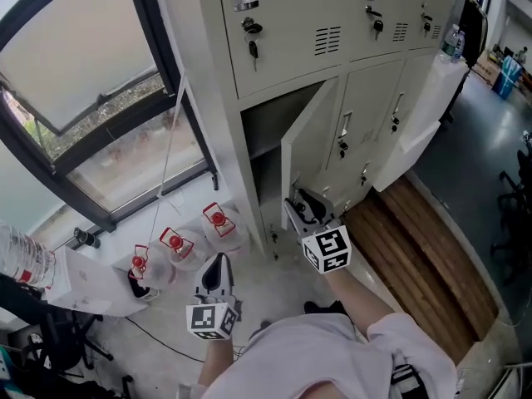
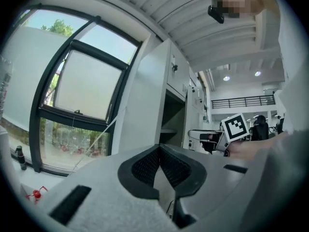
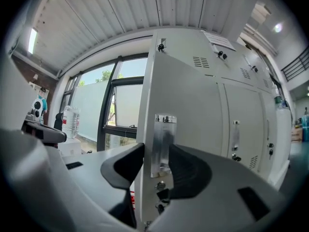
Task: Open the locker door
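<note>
Closest to the head camera, the left gripper (image 1: 218, 266) is held to the left of the locker and touches nothing. In the left gripper view its jaws are seen pressed together at the tips, with nothing caught between them.

Further forward, the right gripper (image 3: 156, 147) is set astride the free edge of the locker door (image 1: 309, 140). Its jaws are spread only as far as the door's thickness. One pad is laid on the inner side and the other on the outer face, against the metal handle plate (image 3: 163, 129), so the door is pinched between them.

The door is already swung well out from its compartment (image 1: 264, 135), in the lower row at the cabinet's left end. A second door (image 1: 416, 119), further right, is also seen standing open.

A stretch of grey floor (image 1: 278, 277) is seen before the locker. It is bounded on the left by three red-capped jugs (image 1: 176, 243) below the window (image 1: 100, 98), and on the right by wooden decking (image 1: 416, 252).
</note>
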Motion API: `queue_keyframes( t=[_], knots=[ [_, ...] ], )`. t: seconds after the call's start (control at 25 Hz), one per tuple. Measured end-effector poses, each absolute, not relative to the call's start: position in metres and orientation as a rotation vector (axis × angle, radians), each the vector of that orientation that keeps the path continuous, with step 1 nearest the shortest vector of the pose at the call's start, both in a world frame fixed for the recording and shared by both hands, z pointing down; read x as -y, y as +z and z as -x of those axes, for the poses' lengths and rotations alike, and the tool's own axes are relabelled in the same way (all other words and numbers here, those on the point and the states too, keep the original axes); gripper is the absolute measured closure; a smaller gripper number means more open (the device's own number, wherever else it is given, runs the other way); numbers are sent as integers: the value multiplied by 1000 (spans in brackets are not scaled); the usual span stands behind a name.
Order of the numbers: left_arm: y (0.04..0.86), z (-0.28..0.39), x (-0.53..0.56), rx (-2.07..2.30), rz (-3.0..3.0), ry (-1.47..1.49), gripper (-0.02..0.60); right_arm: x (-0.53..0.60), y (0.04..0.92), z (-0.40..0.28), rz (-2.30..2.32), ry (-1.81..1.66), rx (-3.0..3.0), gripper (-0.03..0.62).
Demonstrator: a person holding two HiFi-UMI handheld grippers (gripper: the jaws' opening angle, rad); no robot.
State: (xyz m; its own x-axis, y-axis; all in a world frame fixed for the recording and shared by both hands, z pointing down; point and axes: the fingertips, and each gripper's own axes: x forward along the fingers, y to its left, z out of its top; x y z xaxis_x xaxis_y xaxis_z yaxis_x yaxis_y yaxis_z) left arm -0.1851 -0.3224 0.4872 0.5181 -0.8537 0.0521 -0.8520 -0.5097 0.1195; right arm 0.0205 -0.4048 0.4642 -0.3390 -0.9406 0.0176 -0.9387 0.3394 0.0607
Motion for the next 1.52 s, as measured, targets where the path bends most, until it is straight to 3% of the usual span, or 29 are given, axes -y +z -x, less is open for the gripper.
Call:
queue_keyframes(
  t=[0.24,0.96,1.04,1.12,1.52],
  knots=[
    [490,150,330,1326,-2696,-6,580,380,465,-51,-1828,-59,2484,416],
    [491,75,329,1085,-2786,7,580,321,466,-154,-2089,-40,2280,420],
    [490,70,328,1076,-2794,3,578,316,468,-168,-2143,-44,2232,460],
    [489,66,327,1069,-2801,1,578,312,468,-183,-2205,-54,2169,564],
    [485,48,319,1050,-2819,2,580,295,464,-205,-2275,-42,2156,582]
  ],
)
